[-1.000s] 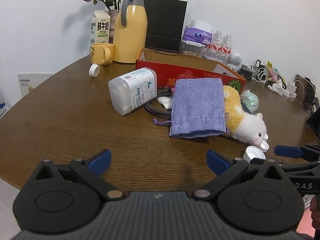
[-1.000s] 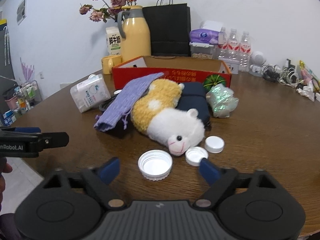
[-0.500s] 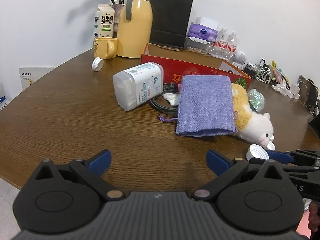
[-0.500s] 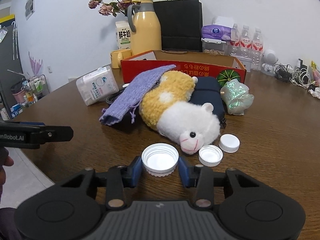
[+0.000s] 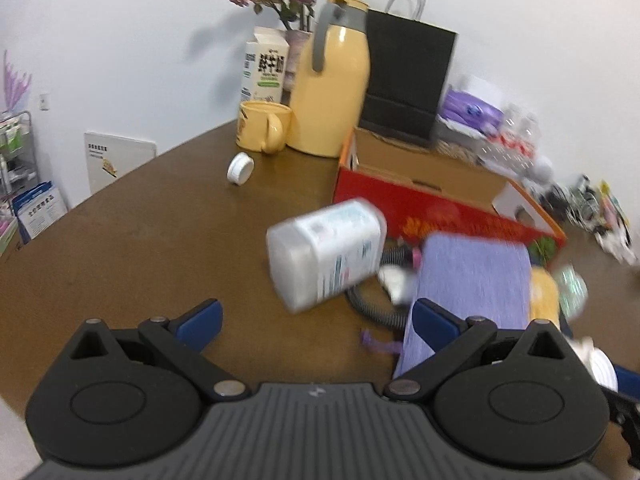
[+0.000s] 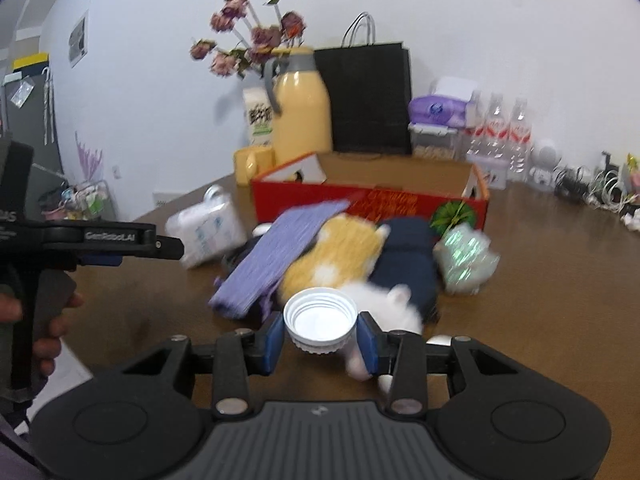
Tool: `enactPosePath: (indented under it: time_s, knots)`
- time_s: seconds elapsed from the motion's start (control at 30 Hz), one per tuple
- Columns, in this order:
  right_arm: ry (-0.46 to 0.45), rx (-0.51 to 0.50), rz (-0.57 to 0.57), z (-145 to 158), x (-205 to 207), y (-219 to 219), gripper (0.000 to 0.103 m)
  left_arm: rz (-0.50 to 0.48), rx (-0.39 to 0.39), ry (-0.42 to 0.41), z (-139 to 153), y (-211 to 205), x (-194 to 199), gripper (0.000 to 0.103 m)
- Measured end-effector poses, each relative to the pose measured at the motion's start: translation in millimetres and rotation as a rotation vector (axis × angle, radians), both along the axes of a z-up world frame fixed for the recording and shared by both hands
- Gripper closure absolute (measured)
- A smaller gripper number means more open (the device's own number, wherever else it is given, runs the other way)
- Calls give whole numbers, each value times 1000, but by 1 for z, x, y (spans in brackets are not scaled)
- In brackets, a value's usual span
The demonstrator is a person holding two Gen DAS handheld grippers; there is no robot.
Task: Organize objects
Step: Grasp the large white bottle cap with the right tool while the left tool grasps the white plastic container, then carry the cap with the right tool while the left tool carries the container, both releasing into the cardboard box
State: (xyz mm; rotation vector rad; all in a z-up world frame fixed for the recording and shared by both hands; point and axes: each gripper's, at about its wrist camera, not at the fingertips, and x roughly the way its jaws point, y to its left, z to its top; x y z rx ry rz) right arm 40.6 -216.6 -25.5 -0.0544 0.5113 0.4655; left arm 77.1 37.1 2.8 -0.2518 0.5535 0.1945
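White wall backs a round brown wooden table (image 5: 120,240) crowded along its far edge and right half.

At the left of the right wrist view, a person's hand (image 6: 44,320) grips the handle of the left gripper (image 5: 316,316), which points out over the near left part of the table, tilted downward; its blue pads stand wide apart with nothing between them, bare wood beneath. The right gripper (image 6: 320,334) is clenched on a white ribbed lid (image 6: 320,320), pads pressing both sides, the lid's hollow side facing up and lifted clear of the table in front of the plush toy.

Near the far edge, left to right, stand a milk carton (image 5: 266,66), a yellow mug (image 5: 262,126), a yellow thermos jug (image 5: 332,92) and a black paper bag (image 5: 408,84). A small white cap (image 5: 240,168) lies alone before the mug. The red cardboard box (image 6: 360,196) sits open; its inside is mostly hidden from view. Before it, a clear plastic jar (image 5: 328,256) lies on its side, then a purple cloth pouch (image 6: 280,252) draped over a yellow-and-white plush toy (image 6: 344,264), a dark blue pouch (image 6: 408,256), and a shiny crumpled wrapper (image 6: 464,256).

Open wood stretches along the near left edge and the near right edge.
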Motion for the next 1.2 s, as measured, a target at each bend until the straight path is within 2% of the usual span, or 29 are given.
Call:
enactPosePath:
  time_s: [0.13,0.3,0.63,0.8,0.87,0.93,1.2]
  knots:
    - [-18,0,-22,9,23,-7,65,81,9,-22,3,-8,29,0]
    - [-32,-1,-13,17,55,-15,65,176,16,-2,-3,-17,58,0]
    - [-37,-1,39,19,103,-21,65,308,37,7,-16,-24,86,0]
    - [-22,7,26,13,109,-20,65,294,43,12,-22,-24,94,0]
    - [-17,13,20,11,111,-19,65,283,35,1,-22,-21,95,5]
    - [-14,16,14,9,113,-18,65,274,29,-9,-22,-17,97,16]
    - [-16,10,0,8,120,-12,65,202,10,-54,-16,0,93,16]
